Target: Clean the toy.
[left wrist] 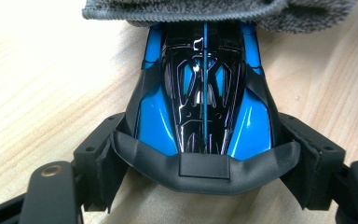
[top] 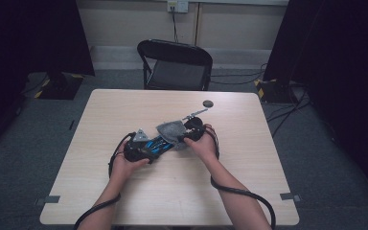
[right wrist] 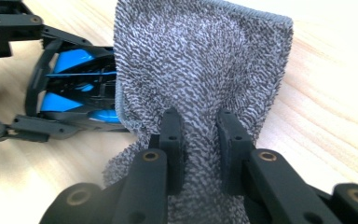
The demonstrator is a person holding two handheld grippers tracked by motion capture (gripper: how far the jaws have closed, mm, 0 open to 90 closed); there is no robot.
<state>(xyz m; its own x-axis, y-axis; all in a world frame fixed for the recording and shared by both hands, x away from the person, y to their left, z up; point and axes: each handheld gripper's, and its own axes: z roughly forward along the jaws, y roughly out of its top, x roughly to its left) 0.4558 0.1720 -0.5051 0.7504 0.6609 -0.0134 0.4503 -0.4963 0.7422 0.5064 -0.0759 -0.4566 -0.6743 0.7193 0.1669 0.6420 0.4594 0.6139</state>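
A glossy blue and black toy car [left wrist: 205,102] lies on the wooden table [top: 124,201], near its middle. My left gripper [left wrist: 205,151] is shut on the car, one pad pressed against each side of its near end. A grey fluffy cloth [right wrist: 200,70] is draped over the car's far end. The right gripper [right wrist: 199,126] is shut on a pinched fold of that cloth. In the high view the left gripper [top: 149,146] holds the car [top: 159,143] from the left. The right gripper [top: 181,136] holds the cloth [top: 171,128] from the right.
A small dark round disc [top: 207,103] and a thin metal rod [top: 195,114] lie on the table just beyond the cloth. A black folding chair [top: 177,64] stands at the far edge. Cables trail from both grippers off the near edge.
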